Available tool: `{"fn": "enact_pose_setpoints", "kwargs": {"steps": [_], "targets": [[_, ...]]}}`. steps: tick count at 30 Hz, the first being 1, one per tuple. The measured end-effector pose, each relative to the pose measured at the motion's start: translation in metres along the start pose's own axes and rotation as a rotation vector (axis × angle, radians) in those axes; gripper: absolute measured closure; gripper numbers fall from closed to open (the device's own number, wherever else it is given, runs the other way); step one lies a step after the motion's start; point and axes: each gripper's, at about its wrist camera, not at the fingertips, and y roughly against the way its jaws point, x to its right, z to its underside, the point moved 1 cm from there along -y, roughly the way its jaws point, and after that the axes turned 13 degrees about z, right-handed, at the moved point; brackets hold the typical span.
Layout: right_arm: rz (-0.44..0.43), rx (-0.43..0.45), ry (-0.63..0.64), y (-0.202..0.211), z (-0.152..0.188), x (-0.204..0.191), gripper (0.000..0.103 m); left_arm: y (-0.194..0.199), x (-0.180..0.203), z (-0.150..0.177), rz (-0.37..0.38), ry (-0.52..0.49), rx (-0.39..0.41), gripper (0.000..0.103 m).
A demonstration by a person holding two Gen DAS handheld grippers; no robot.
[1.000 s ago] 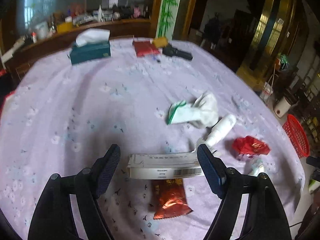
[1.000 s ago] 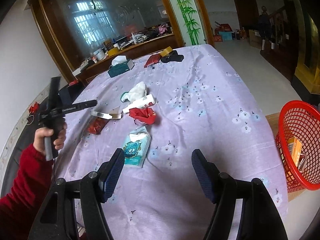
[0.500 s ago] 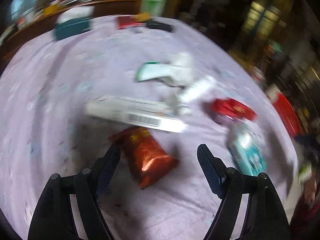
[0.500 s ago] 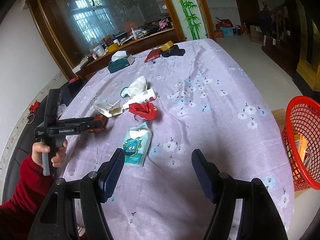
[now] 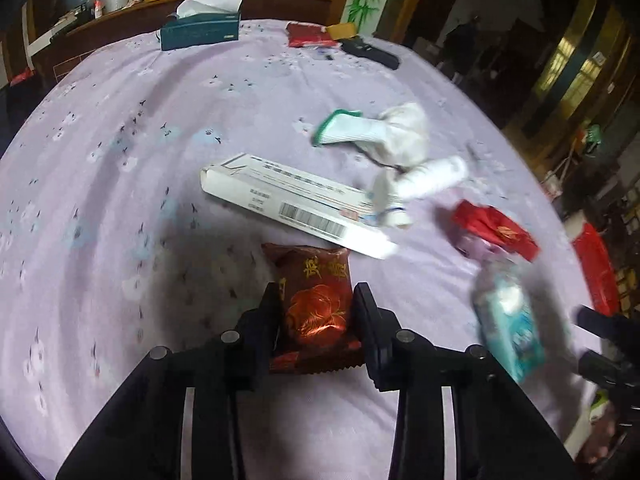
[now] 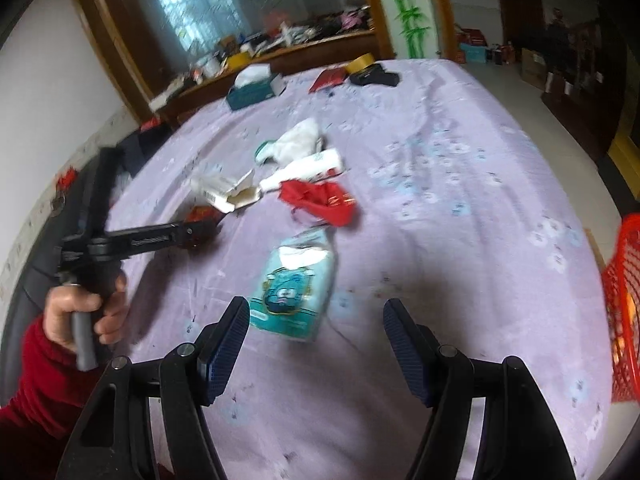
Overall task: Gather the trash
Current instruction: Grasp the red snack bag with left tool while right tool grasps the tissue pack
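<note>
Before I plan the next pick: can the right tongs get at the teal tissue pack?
Probably yes. The right tongs stand open just short of the teal tissue pack, which lies flat on the cloth with nothing between them.

A glossy foil snack packet (image 5: 316, 304) lies on matt lilac cloth (image 5: 120, 160) beside a seemingly cardboard box (image 5: 292, 204).

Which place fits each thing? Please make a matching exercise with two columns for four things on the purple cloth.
Things:
1. dark red snack packet
2. teal tissue box
3. red basket
4. teal tissue pack

Places:
A. beside the table
B. ahead of the open right hand-held gripper
C. between the closing jaws of the left hand-held gripper
D. far end of the cloth

Pairs: 1-C, 2-D, 3-A, 4-B
</note>
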Motion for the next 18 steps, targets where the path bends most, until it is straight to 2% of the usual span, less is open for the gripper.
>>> {"fn": "enact_pose_setpoints", "kwargs": {"steps": [7, 12, 13, 15, 18], "targets": [[0.066, -0.072, 0.07, -0.043, -0.007, -0.034, 0.029, 0.041, 0.029, 0.032, 0.053, -0.034, 0.09, 0.068], [0.116, -0.095, 0.123, -0.06, -0.004, -0.052, 0.031, 0.059, 0.045, 0.044, 0.027, -0.07, 0.154, 0.068], [0.142, -0.083, 0.134, -0.06, -0.002, -0.055, 0.044, 0.06, 0.046, 0.044, 0.026, -0.073, 0.162, 0.068], [0.169, -0.057, 0.168, -0.056, 0.002, -0.059, 0.049, 0.062, 0.05, 0.046, 0.016, -0.083, 0.173, 0.068], [0.17, -0.031, 0.164, -0.046, 0.005, -0.055, 0.063, 0.064, 0.057, 0.049, 0.003, -0.093, 0.192, 0.068]]}}
